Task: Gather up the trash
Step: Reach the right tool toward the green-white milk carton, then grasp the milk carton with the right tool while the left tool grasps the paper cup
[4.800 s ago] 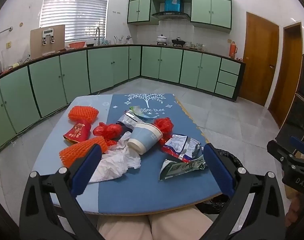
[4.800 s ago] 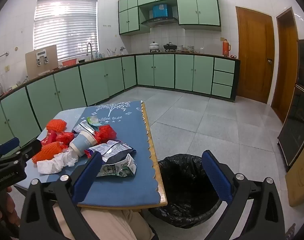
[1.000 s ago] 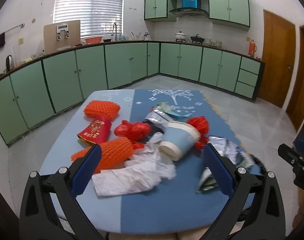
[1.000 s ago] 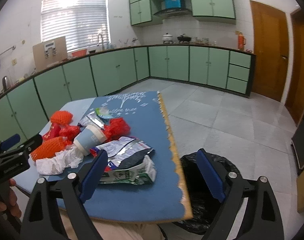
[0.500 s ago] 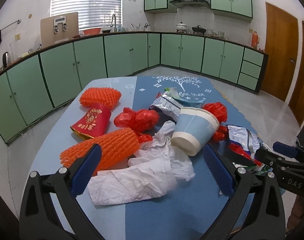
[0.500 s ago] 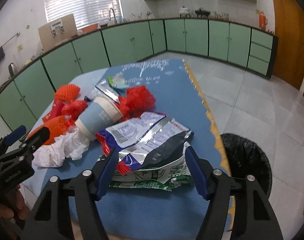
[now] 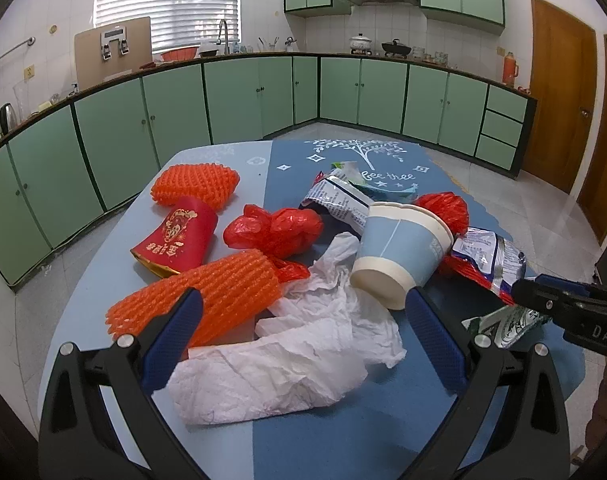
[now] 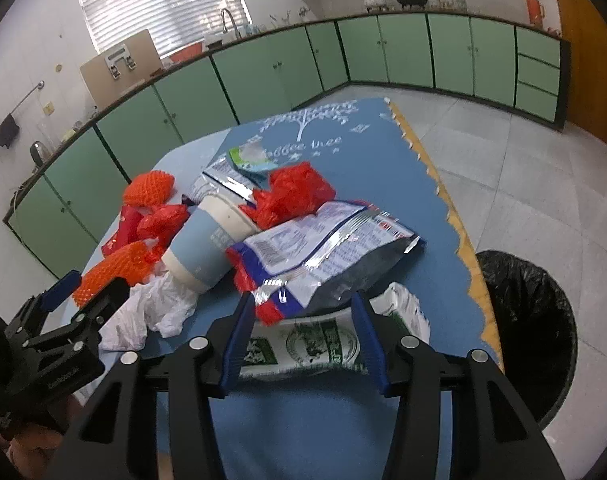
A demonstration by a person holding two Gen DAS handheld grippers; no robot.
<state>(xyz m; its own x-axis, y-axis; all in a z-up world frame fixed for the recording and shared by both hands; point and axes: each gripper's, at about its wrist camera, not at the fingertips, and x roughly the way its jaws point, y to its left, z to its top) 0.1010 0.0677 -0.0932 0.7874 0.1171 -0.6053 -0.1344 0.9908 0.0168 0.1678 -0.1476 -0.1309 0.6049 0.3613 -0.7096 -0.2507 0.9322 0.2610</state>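
Crinkled white tissue (image 7: pixel 287 364), glossy foil wrapper (image 8: pixel 327 256)

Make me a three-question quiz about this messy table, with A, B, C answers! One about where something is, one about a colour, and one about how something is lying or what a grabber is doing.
1. Where is the black trash bin?
A. On the table
B. On the floor beside the table's edge
C. On the kitchen counter

2. What colour is the paper cup?
A. Light blue with white bands
B. Green
C. All red

3. How is the right gripper set?
A. Squeezed shut on the cup
B. Open, one finger each side of the green-and-white wrapper
C. Down inside the bin

Answers:
1. B, the right wrist view shows it on the tiles next to the table.
2. A, its side is blue, its rim and base white.
3. B, the blue fingers stand apart with the wrapper between them.
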